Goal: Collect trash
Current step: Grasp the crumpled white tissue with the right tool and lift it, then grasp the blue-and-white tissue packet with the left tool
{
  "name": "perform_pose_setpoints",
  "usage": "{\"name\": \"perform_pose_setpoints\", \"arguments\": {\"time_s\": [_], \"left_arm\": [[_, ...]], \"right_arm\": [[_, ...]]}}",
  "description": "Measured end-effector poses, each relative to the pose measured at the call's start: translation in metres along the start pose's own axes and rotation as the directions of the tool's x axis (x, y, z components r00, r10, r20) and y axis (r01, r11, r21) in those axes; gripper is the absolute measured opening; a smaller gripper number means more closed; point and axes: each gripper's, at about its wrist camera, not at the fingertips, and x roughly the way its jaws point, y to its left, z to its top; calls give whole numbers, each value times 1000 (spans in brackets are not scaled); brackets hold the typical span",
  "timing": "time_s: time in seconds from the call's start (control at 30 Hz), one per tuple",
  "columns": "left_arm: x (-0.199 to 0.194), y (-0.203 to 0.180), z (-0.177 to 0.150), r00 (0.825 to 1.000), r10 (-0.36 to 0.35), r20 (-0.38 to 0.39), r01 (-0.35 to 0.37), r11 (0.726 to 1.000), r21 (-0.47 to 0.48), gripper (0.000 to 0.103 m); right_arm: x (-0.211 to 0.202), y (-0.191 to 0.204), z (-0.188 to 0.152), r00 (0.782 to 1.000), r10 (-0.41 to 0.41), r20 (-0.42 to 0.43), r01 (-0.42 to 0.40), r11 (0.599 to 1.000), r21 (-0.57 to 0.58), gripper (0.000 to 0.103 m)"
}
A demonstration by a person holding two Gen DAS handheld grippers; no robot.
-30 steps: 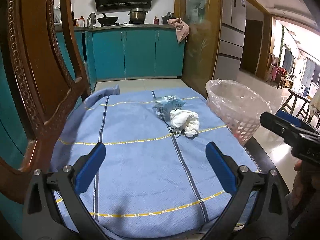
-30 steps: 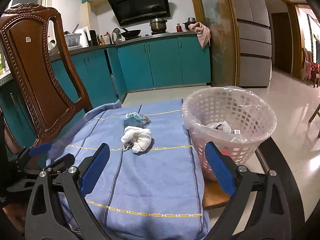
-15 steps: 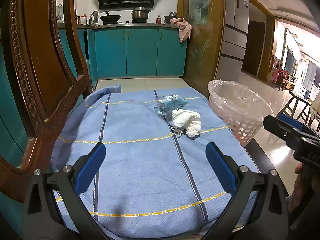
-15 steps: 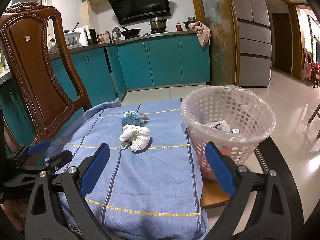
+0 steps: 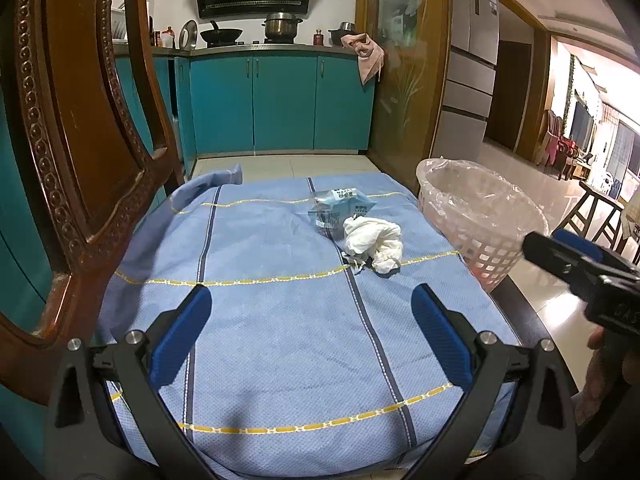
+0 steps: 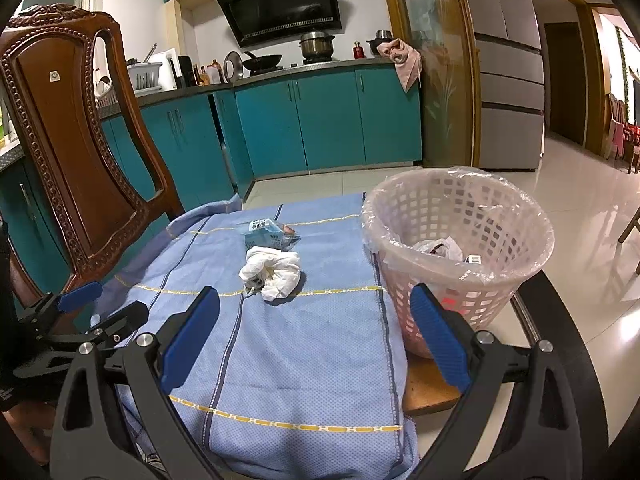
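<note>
Risk: both tools, left (image 5: 310,330) and right (image 6: 316,332), gape apart and hold nothing; the crumpled tissue (image 6: 273,271) (touching the wrapper (image 6: 267,237)) could slip short of the basket (image 6: 460,216).

A home kitchen: teal base cabinets (image 6: 328,120) under a dark counter, a black range hood (image 6: 280,4) over a steel pot (image 6: 316,45), a tall grey fridge (image 6: 508,64), a carved wooden dining chair (image 6: 76,140).

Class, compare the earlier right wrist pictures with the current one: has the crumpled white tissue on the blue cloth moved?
No. The crumpled white tissue still lies just beyond the cloth's yellow stripe, touching the blue wrapper, as before.
</note>
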Motion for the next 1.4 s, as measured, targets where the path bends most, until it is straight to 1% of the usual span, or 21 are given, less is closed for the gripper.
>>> {"name": "perform_pose_setpoints", "arguments": {"time_s": [0.07,0.23,0.33,0.47,0.5,0.53,0.6,0.63,0.7,0.73,0.77,0.8,0.87,0.93,1.0,1.03,1.1,1.17,1.27,1.33,1.4], "left_arm": [[0,1,0,1000,2,4,-2,1000,-8,100],[-5,6,2,1000,13,22,-12,1000,-23,100],[-5,11,1,999,23,22,-23,999,-38,100],[-2,16,1,999,36,11,-35,998,-54,100],[-1,17,1,999,37,9,-36,998,-55,100],[-1,18,1,999,38,5,-38,998,-54,100],[0,18,1,999,44,2,-43,998,-50,100],[1,18,1,999,45,1,-45,998,-49,100],[2,19,1,999,50,0,-50,997,-50,100],[3,19,1,999,51,0,-51,997,-53,100],[3,19,1,999,50,0,-50,997,-59,100],[3,19,2,999,48,1,-48,997,-62,100],[6,18,3,999,39,3,-39,997,-68,100],[12,16,6,1000,28,-3,-28,997,-65,100],[21,11,14,1000,23,-6,-24,998,-57,100],[26,8,19,1000,18,-6,-18,998,-54,100],[46,-2,34,1000,8,-17,-8,999,-33,100],[64,-12,45,1000,0,-27,0,1000,-8,100],[106,-35,68,999,-24,-45,26,999,38,100],[130,-46,78,999,-8,-54,12,998,68,100],[158,-56,85,996,6,-92,1,997,80,100]], "right_arm": [[13,3,4,999,13,-29,-13,1000,7,94],[74,18,22,988,59,-139,-53,997,48,94],[119,27,26,977,50,-206,-35,996,76,94],[165,38,26,964,8,-264,13,997,77,94],[171,40,27,962,2,-271,19,997,75,94],[178,43,26,960,-4,-280,24,997,70,91],[190,50,22,946,-13,-322,26,999,35,76],[193,52,21,942,-9,-335,19,1000,25,61],[189,53,22,949,-13,-314,15,1000,3,51],[186,51,24,951,1,-310,3,1000,11,46],[179,46,28,952,28,-306,-15,999,43,45],[171,40,30,953,47,-301,-26,997,72,44],[139,24,39,960,112,-257,-76,986,146,45],[109,13,47,971,132,-198,-100,981,164,45],[74,-8,52,986,125,-106,-103,976,194,45],[63,-16,53,990,115,-78,-97,974,205,45],[43,-34,51,998,67,-22,-60,972,227,45],[39,-46,48,999,49,-11,-44,967,251,45],[46,-51,46,999,41,-31,-31,965,260,45],[51,-50,44,998,39,-42,-27,965,259,45],[55,-45,44,998,50,-43,-37,967,254,45]]}}
